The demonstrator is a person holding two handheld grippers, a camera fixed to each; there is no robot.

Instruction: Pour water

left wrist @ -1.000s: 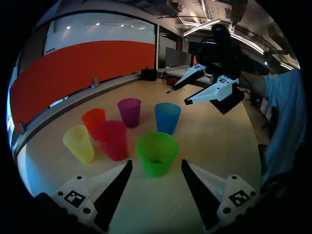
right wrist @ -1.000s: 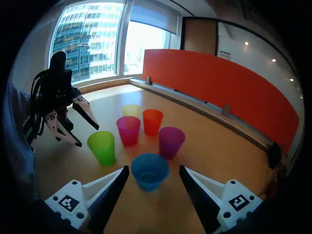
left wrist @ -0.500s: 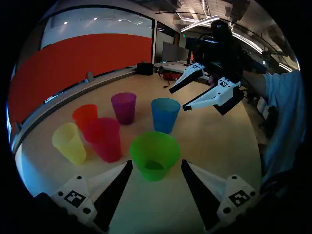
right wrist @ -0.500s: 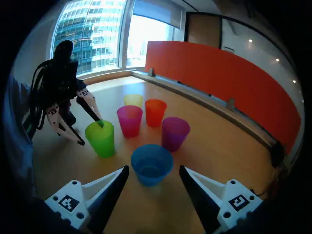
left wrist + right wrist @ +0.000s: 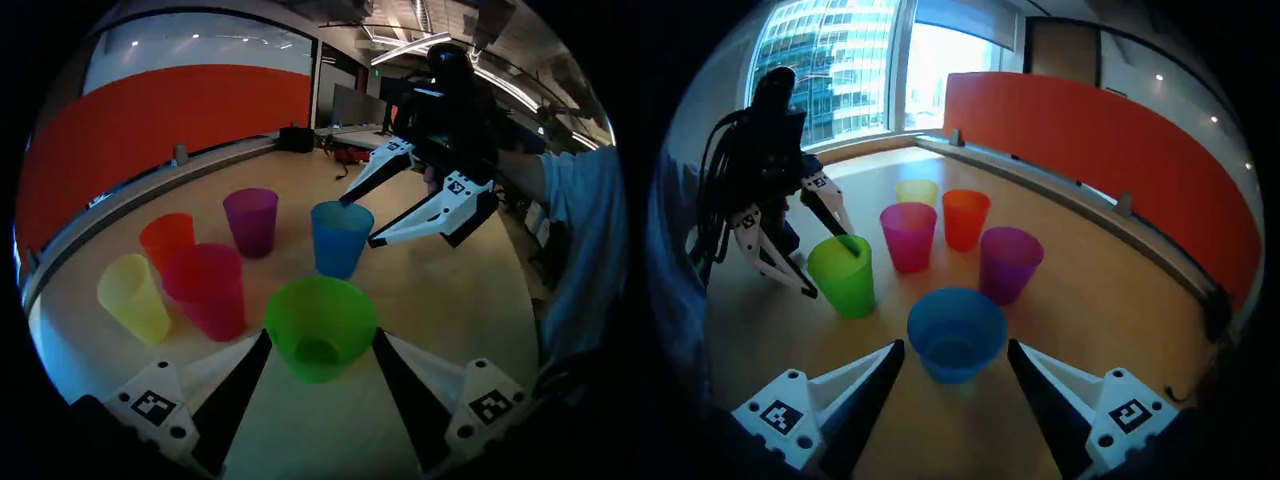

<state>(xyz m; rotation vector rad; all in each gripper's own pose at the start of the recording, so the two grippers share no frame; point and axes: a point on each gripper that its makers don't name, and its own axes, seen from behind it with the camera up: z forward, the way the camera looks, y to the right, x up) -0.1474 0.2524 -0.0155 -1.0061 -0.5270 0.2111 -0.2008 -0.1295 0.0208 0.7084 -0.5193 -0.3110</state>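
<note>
Nothing is poured yet: my left gripper (image 5: 320, 334) stands wide open flanking the green cup (image 5: 320, 312), my right gripper (image 5: 954, 346) likewise at the blue cup (image 5: 956, 320), both holding nothing

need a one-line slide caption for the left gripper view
Open left gripper flanks a green plastic cup on the wooden table; beyond, the open right gripper brackets a blue plastic cup.

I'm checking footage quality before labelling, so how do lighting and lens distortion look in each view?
Left gripper view: dim, with glare from the ceiling strip light; the orange wall panel bows with the fisheye; the translucent green plastic cup is sharp. Right gripper view: the tall window is blown out, the translucent blue plastic cup is sharp.
</note>
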